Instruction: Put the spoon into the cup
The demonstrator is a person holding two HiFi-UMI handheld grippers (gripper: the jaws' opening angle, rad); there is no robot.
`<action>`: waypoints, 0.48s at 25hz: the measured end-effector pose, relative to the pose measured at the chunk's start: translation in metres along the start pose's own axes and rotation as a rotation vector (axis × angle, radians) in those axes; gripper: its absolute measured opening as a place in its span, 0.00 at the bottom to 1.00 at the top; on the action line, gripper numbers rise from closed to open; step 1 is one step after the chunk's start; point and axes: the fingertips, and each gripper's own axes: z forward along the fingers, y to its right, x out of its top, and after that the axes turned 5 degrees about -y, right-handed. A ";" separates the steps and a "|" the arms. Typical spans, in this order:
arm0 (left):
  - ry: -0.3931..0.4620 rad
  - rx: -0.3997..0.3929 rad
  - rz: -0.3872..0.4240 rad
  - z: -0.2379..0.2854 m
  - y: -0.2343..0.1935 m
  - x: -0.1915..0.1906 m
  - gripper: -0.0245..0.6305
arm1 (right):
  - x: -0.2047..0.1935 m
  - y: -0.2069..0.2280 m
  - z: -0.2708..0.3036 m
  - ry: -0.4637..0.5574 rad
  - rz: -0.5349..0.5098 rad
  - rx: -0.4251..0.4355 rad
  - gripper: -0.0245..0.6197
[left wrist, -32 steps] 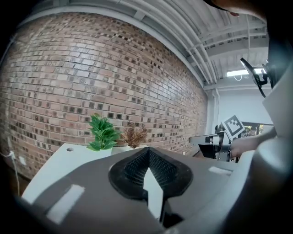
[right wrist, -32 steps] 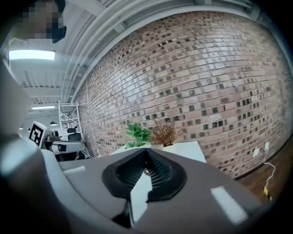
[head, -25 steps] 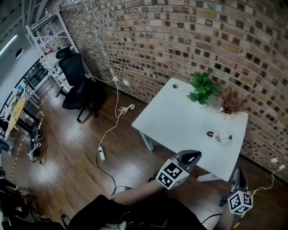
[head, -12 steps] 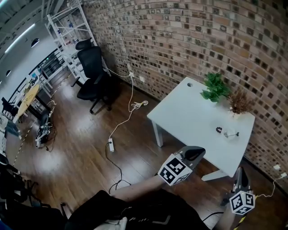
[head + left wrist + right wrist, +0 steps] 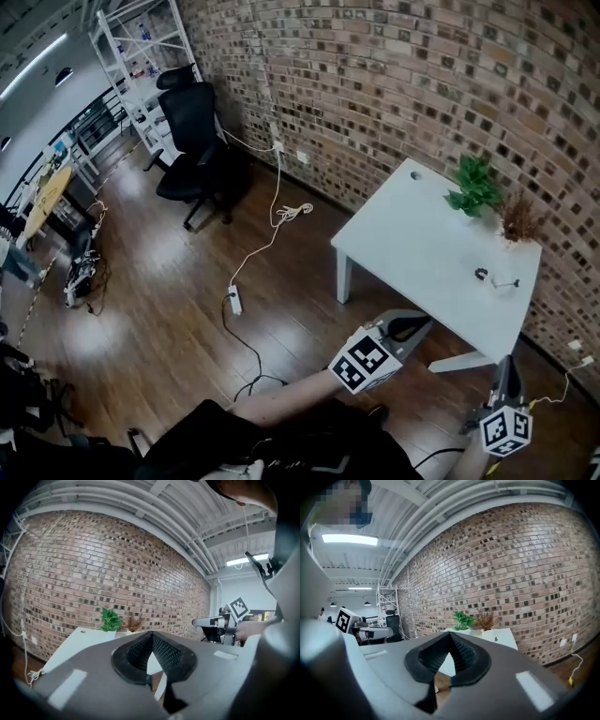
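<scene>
On the white table (image 5: 412, 239), near its far right end, lie a small dark item (image 5: 482, 274) and a pale item with a thin handle (image 5: 502, 281). They are too small to tell cup from spoon. My left gripper (image 5: 424, 322) is held out over the floor short of the table's near edge, shut, with nothing between its pads (image 5: 151, 634). My right gripper (image 5: 506, 364) is off the table's near right corner, also shut and empty (image 5: 450, 634). In the right gripper view the table (image 5: 506, 637) lies ahead with a tiny item (image 5: 495, 639) on it.
A green potted plant (image 5: 473, 185) and a dried plant (image 5: 518, 217) stand at the table's far end by the brick wall (image 5: 394, 84). A white cable and power strip (image 5: 234, 300) lie on the wooden floor. A black office chair (image 5: 192, 141) and a shelf rack (image 5: 141, 56) are far left.
The head view has swung, so the table now sits further right and the chair and rack have moved in. Both grippers are still held out in front, shut.
</scene>
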 end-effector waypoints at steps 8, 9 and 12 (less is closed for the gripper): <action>-0.025 -0.012 -0.022 -0.031 -0.008 -0.024 0.03 | -0.011 -0.028 -0.029 -0.020 0.008 -0.049 0.05; -0.020 -0.010 -0.018 -0.035 -0.003 -0.023 0.03 | -0.011 -0.028 -0.035 -0.018 0.005 -0.046 0.05; -0.007 0.009 0.001 -0.043 0.015 -0.015 0.03 | -0.013 -0.024 -0.049 -0.009 0.018 -0.022 0.05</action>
